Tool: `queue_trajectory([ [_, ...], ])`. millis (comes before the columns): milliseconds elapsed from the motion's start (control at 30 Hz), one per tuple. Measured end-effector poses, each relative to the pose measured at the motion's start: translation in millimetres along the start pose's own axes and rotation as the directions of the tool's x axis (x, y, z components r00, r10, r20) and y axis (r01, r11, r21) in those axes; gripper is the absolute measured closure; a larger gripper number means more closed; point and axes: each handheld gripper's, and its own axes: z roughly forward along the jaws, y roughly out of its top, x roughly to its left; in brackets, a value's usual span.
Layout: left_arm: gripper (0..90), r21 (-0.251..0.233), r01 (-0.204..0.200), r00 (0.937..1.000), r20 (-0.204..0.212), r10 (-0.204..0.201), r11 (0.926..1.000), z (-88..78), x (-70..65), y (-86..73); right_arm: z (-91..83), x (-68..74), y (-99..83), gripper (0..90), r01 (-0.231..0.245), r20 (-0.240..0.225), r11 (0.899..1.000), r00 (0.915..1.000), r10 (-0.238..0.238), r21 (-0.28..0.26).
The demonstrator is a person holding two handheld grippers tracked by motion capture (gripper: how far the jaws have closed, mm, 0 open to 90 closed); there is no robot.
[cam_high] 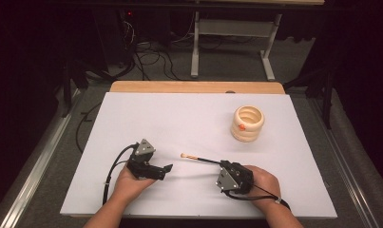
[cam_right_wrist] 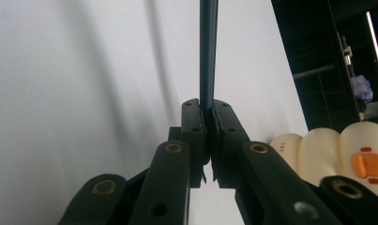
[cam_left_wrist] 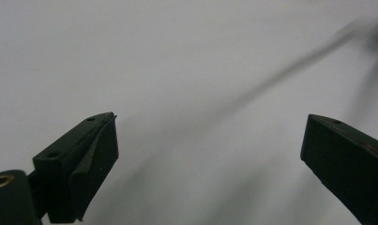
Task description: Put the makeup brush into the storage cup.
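White board: R gripper clamps pen.

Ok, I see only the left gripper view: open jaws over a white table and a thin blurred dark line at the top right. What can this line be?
Observer: Probably a thin dark stick with a pale tip. In the high view the right gripper is shut on its other end.
Operator: Is the tip touching my gripper?
Observer: No. The tip is a little beyond the left gripper and apart from it.
Operator: Is anything else nearby?
Observer: Yes. A cream ribbed cup with an orange beak stands upright, farther back on the right.
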Motion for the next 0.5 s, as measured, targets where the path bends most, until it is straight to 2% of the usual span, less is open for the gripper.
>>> queue_trajectory([
  [67,4.9,-0.010,0.016,0.9997,0.017,-0.016,0.9998,1.0,-0.1,-1.7,0.7,-0.1,-0.7,87.3,-0.042,-0.005,0.999,0.9991,0.042,0.003],
  [200,4.3,-0.040,0.024,0.9995,0.024,-0.023,0.9989,-1.1,1.4,-1.3,-0.1,-2.5,-3.0,87.3,-0.101,-0.003,0.995,0.9949,0.101,0.006],
  [233,4.2,-0.044,0.032,0.9992,0.027,-0.031,0.9985,-1.4,2.2,-1.6,-0.6,-3.1,-4.1,87.2,-0.136,-0.006,0.991,0.9907,0.136,0.008],
  [367,3.9,-0.049,0.038,0.9989,0.030,-0.037,0.9980,-2.4,4.8,-2.3,-1.1,-5.8,-8.1,87.2,-0.207,-0.013,0.978,0.9782,0.207,-0.002],
  [400,3.9,-0.048,0.034,0.9989,0.034,-0.033,0.9982,-2.7,5.1,-2.2,-1.5,-6.2,-9.5,87.2,-0.249,-0.020,0.969,0.9683,0.249,0.000],
  [500,3.7,-0.059,0.037,0.9989,0.032,-0.035,0.9976,-1.3,4.2,-2.6,-2.0,-8.8,-13.1,87.2,-0.323,-0.041,0.946,0.9456,0.323,-0.004],
])
